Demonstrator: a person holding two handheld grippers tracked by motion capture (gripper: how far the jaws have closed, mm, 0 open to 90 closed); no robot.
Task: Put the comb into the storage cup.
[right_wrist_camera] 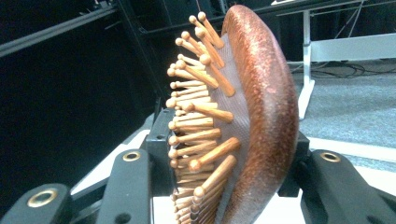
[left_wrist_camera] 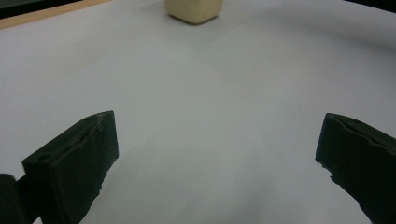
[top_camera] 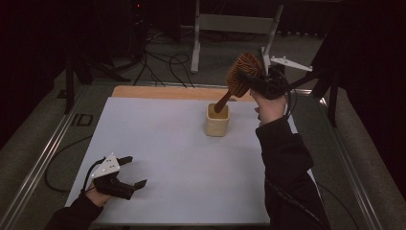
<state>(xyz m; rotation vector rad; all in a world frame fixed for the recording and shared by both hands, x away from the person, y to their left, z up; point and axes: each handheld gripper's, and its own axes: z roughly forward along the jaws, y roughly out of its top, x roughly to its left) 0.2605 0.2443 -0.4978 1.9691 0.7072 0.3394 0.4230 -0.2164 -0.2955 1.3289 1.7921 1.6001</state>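
A wooden hairbrush [top_camera: 241, 76] with wooden bristles hangs tilted over a cream square cup [top_camera: 217, 120]; the handle's tip dips into the cup's mouth. My right gripper [top_camera: 258, 80] is shut on the brush head, held high at the table's far right. In the right gripper view the brush head [right_wrist_camera: 261, 121] stands between the two black jaws, bristles to the left. Near the table's front left corner my left gripper [top_camera: 135, 171] lies low with its jaws wide apart and nothing between them. The left gripper view has the cup [left_wrist_camera: 194, 10] far ahead and the left gripper [left_wrist_camera: 217, 149] above bare tabletop.
A white sheet covers the table [top_camera: 163, 158], with a wooden strip [top_camera: 158, 91] along its far edge. Beyond the table are a white frame stand [top_camera: 230, 24], dark stands and cables on the floor. Metal rails run along both table sides.
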